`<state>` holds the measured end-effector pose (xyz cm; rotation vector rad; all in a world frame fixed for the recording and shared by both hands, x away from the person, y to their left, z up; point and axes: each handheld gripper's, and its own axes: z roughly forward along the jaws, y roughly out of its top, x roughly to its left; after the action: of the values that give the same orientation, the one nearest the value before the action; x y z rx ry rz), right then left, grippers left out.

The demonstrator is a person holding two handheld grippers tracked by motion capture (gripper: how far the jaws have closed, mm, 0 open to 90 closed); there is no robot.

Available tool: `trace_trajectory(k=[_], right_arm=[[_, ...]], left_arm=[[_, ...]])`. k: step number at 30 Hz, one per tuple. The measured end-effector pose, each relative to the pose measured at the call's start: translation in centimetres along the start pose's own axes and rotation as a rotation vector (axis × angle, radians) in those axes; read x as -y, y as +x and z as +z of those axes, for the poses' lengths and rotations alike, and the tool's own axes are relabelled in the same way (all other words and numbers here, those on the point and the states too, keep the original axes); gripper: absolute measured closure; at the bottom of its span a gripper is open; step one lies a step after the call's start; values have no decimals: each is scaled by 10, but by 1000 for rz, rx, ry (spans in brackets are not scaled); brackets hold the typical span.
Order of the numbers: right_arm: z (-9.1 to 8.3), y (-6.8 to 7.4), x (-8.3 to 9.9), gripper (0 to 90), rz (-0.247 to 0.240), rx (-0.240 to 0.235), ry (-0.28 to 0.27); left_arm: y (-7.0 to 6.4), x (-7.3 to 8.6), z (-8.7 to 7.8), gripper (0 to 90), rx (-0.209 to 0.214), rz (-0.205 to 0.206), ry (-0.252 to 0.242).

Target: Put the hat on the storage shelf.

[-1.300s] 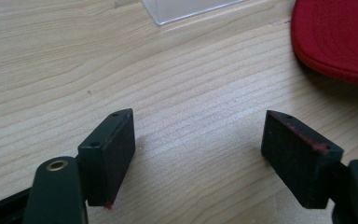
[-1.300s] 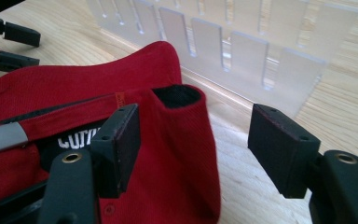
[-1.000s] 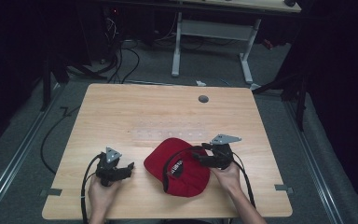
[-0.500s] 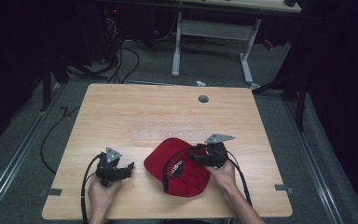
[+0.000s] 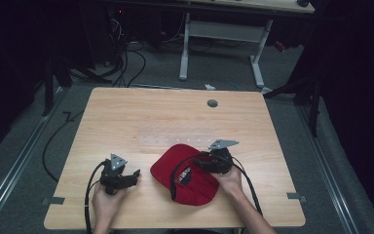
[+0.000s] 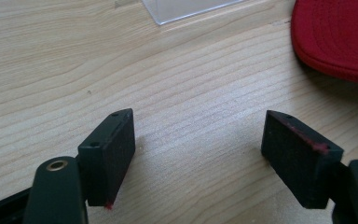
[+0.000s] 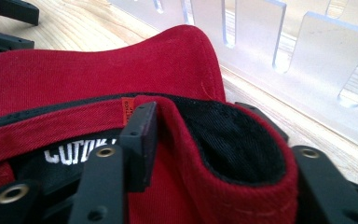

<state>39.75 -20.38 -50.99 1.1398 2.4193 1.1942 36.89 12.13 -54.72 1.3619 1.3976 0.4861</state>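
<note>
A red cap (image 5: 190, 175) lies upside down on the wooden table (image 5: 151, 112), near the front edge, its black lining and white lettering showing. My right gripper (image 5: 198, 164) reaches in from the cap's right side. In the right gripper view the gripper (image 7: 205, 140) is shut on a raised fold of the cap's rim (image 7: 242, 186), one jaw inside the cap, the other behind the fold. My left gripper (image 5: 133, 174) rests on the table left of the cap, apart from it. Its jaws (image 6: 205, 140) stand open over bare wood, the cap's brim (image 6: 340, 37) at the upper right.
A clear acrylic slotted rack (image 5: 175, 139) lies flat just beyond the cap; its upright tabs (image 7: 307, 56) are close behind the held fold. A grey grommet hole (image 5: 212, 103) sits at the table's far side. Cables trail from both grippers toward the front edge.
My right gripper has shifted a little to the left over the cap. The left gripper and the cap's place on the table look unchanged.
</note>
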Motion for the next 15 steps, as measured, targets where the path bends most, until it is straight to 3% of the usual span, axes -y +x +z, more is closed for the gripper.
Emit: trace_trajectory(k=[5, 15], right_arm=[[-1, -1, 0, 601, -13, -13, 1], [-4, -5, 2, 746, -4, -91, 4]], left_arm=[[0, 0, 0, 262, 0, 2, 1], [0, 0, 0, 263, -1, -1, -1]])
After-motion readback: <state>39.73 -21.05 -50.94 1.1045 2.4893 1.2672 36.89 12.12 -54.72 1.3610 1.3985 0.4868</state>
